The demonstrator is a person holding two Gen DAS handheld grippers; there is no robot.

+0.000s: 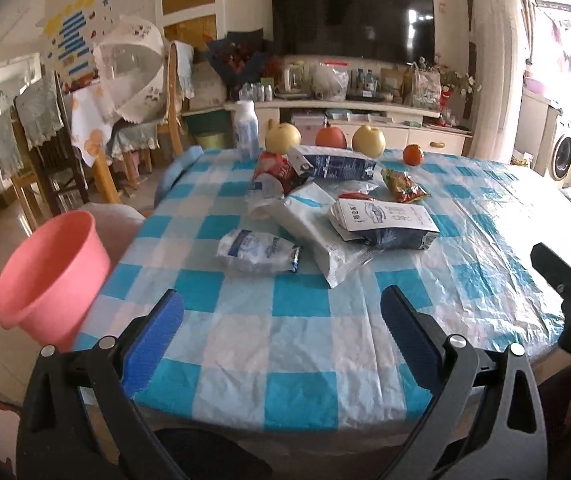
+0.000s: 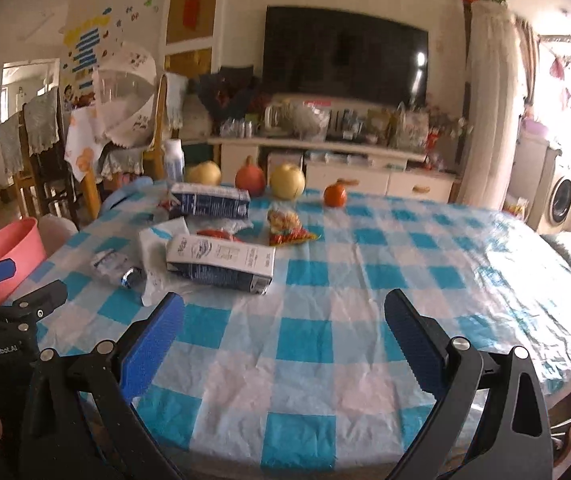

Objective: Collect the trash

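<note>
**Where litter lies on the checked table: stock at this moment**

While both tools hang over the near table edge, the trash sits in one cluster on the far-left half of the blue-and-white checked tablecloth (image 1: 309, 344).

- Near milk carton (image 1: 385, 222): on its side, long axis running left to right, gabled end to the left. Printed text shows on the white panel but is too small to read. It rests partly on a white plastic bag (image 1: 317, 236).
- Far milk carton (image 1: 333, 164): dark blue, also on its side, long axis left to right, just in front of the fruit.
- Crushed plastic bottle (image 1: 257, 250): nearest item to the left gripper, lying flat, cap end to the right; blue label unreadable.
- Red wrapper (image 1: 277, 168) and colourful snack packet (image 1: 403, 186): the first at the cluster's far left, the second at its right.
- Pink bucket (image 1: 51, 280): off the table's left edge, mouth open, tilted in the left wrist view.
- Fruit row at the far edge: two pears (image 1: 283, 138), a small pumpkin (image 1: 331, 136), an orange (image 1: 412, 155), beside an upright white bottle (image 1: 247, 128).
- Open room: the whole near and right portion of the cloth is bare.
- Left gripper (image 1: 281, 316): fingers spread wide, holding nothing. "GenRobot.AI" reads on its body in the right wrist view.
- Right gripper (image 2: 283, 316): fingers spread wide, holding nothing.
</note>
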